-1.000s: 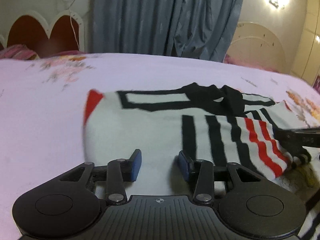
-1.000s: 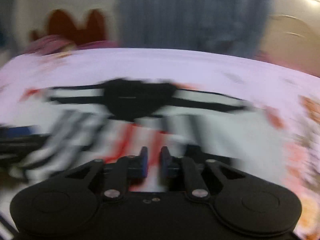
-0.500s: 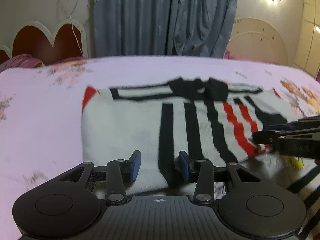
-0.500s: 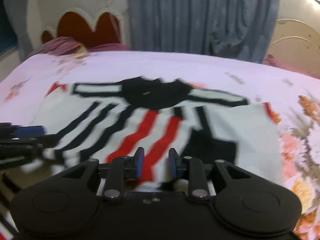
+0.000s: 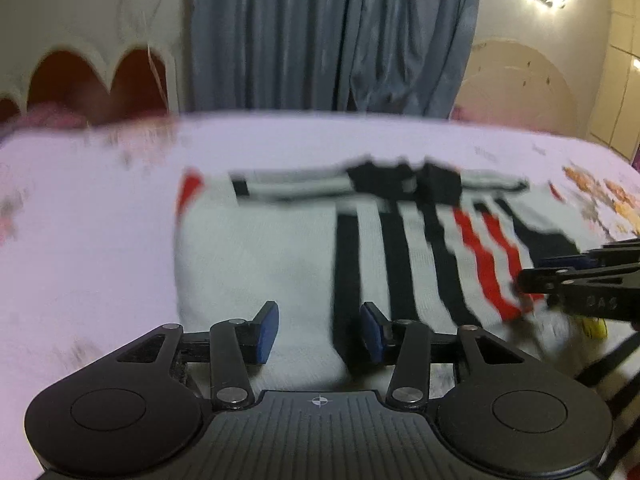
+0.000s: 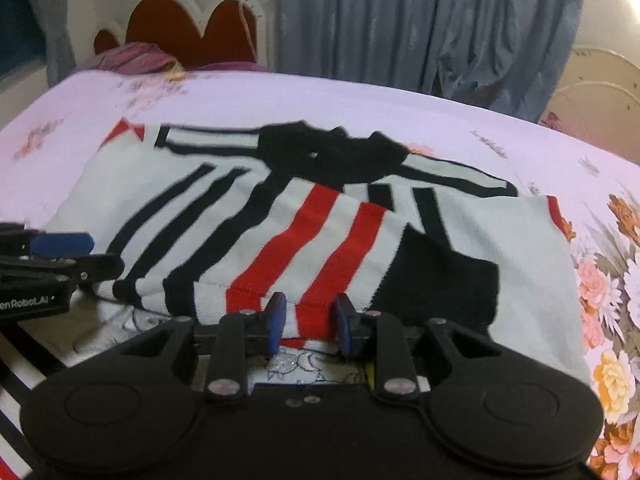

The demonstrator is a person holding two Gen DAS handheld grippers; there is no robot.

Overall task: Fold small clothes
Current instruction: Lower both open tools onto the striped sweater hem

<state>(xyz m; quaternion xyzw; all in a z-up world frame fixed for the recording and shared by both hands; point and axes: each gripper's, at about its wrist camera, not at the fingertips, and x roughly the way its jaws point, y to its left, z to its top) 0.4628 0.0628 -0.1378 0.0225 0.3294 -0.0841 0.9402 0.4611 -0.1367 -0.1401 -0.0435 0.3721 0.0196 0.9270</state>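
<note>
Sweater [image 6: 280,216], white with black and red stripes, lies flat on the bed [image 6: 460,120]. At its near hem, the right gripper [image 6: 308,322] has its fingers parted and empty; the left gripper [image 5: 318,330] is opening, gripping nothing. Beyond hangs a curtain [image 6: 420,20].

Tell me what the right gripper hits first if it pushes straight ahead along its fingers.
Most likely the sweater: its red-striped near edge lies right ahead of the right gripper, whose open pads are not pressing on it. Depth is hard to judge, so it might meet the bedsheet beneath instead.
</note>
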